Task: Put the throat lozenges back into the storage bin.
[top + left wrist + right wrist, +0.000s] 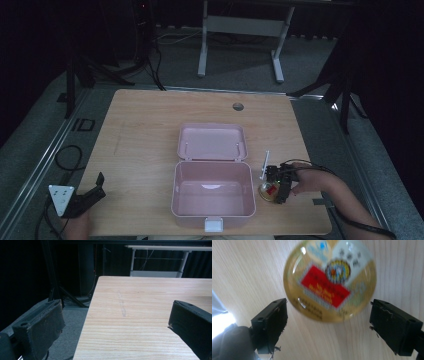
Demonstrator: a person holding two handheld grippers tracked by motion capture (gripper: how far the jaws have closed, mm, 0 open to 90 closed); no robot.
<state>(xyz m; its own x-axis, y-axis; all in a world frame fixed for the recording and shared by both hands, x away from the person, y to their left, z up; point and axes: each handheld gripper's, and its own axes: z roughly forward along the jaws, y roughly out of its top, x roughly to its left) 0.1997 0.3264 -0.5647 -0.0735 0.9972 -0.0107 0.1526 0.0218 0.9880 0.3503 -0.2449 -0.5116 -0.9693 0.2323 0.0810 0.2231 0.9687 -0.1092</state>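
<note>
An open pink box [212, 194] sits mid-table, its lid [212, 142] laid flat behind it. To its right lies a round golden pack with a red label [269, 191] [329, 280]. My right gripper [281, 189] [328, 322] points straight down over the pack, open, one jaw on each side of it and not touching. My left gripper [92, 192] [116, 327] rests at the table's front left corner, open, with bare wood between its jaws.
A thin white stick [264, 165] lies just behind the golden pack. The wooden table [145, 130] has a round cable hole [238, 106] at the back. A white desk frame [240, 35] stands on the floor beyond.
</note>
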